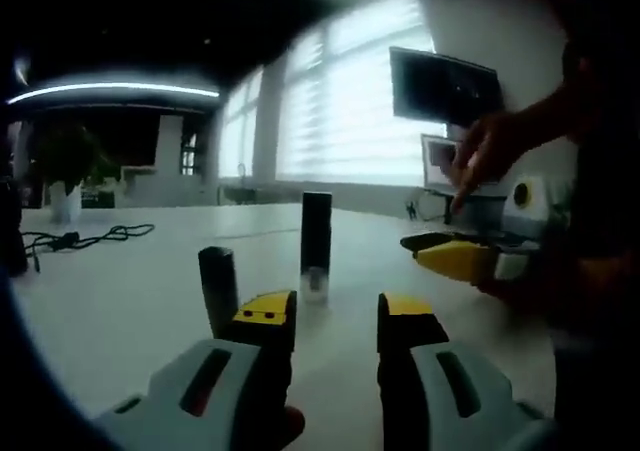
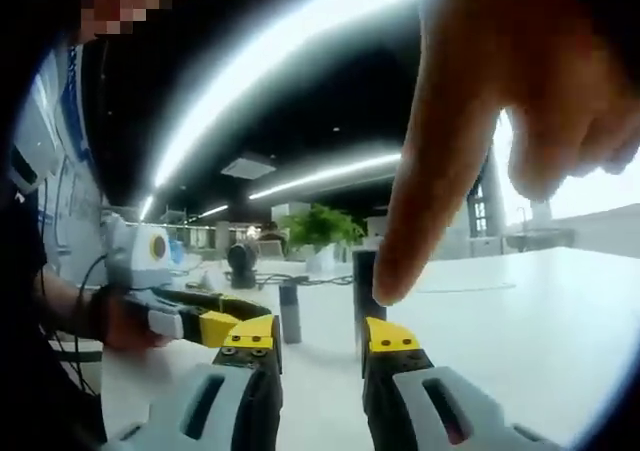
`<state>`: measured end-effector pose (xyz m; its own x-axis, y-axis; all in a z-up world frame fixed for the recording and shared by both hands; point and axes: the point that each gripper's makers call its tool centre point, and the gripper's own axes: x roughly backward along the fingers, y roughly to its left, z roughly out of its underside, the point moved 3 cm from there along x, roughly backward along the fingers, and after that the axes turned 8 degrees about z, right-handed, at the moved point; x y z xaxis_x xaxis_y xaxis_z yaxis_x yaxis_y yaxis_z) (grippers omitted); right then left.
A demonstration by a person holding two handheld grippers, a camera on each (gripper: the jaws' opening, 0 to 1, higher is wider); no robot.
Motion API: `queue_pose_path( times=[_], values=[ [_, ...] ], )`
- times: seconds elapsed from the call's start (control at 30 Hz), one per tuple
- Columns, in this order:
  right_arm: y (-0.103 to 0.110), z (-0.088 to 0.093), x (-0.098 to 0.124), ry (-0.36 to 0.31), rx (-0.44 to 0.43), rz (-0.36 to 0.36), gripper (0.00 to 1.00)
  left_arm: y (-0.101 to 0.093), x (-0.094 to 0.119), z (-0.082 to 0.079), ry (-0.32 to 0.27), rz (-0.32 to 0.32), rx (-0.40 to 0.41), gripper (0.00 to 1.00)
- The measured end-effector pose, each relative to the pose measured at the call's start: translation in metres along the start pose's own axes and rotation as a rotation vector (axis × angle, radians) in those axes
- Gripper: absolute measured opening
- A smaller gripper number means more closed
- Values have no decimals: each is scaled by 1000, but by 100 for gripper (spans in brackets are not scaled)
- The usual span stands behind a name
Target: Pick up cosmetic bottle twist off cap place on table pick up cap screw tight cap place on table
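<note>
Yellow-tipped jaws of the left gripper [image 1: 335, 321] stand parted and hold nothing at six o'clock in the left gripper view, above a white table [image 1: 120, 291]. Just beyond them the cosmetic bottle [image 1: 316, 239], dark and upright, stands on the table at twelve o'clock of the jaws, while its cap [image 1: 217, 289] stands apart at ten o'clock, beside the left jaw. At three o'clock the right gripper [image 1: 430, 249] enters, a person's hand [image 1: 485, 151] above it. In the right gripper view, the right gripper's jaws are likewise released and empty, with a pointing finger [image 2: 425, 186] lowered toward the bottle.
</note>
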<state>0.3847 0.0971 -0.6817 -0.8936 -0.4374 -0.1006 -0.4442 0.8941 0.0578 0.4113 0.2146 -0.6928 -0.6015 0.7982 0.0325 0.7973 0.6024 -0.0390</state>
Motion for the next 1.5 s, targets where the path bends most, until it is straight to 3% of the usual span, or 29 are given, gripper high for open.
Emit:
queue_pose_path(
  times=[0.7, 1.5],
  values=[
    [-2, -2, 1, -11, -13, 2, 24, 7, -45, 2, 19, -5, 31, 23],
    [-2, -3, 2, -15, -27, -2, 24, 22, -90, 2, 4, -77, 26, 24]
  ],
)
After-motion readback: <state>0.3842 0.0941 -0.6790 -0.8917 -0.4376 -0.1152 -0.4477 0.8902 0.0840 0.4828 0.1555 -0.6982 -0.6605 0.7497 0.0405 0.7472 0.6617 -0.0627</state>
